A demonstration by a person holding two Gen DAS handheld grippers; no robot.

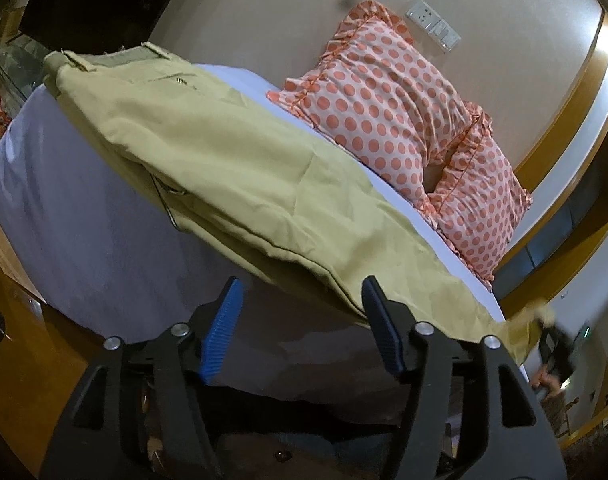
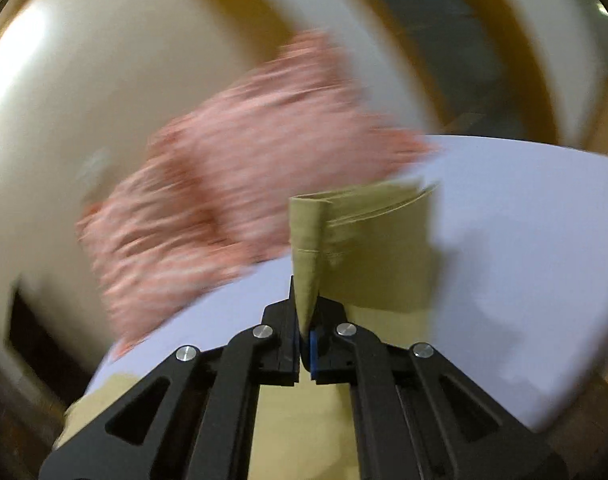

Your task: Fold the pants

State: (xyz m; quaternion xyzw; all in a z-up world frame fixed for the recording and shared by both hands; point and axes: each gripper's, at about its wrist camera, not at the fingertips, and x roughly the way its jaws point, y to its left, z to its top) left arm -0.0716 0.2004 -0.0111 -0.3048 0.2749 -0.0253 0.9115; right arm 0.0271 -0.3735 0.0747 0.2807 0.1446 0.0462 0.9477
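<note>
Khaki pants (image 1: 207,160) lie lengthwise on a white bed (image 1: 83,208), waistband at the far left, legs running toward the near right. My left gripper (image 1: 299,300) is open and empty, its blue-padded fingers (image 1: 223,328) just off the pants' near edge. My right gripper (image 2: 306,312) is shut on the leg-cuff end of the pants (image 2: 344,240) and holds it lifted above the bed sheet (image 2: 524,260). The right gripper also shows in the left wrist view (image 1: 552,344) at the far right, blurred.
Two orange polka-dot pillows (image 1: 384,96) lean against the cream wall behind the pants; they show blurred in the right wrist view (image 2: 223,184). A wall socket (image 1: 432,24) sits above them. The bed edge and wooden floor (image 1: 31,344) lie at the near left.
</note>
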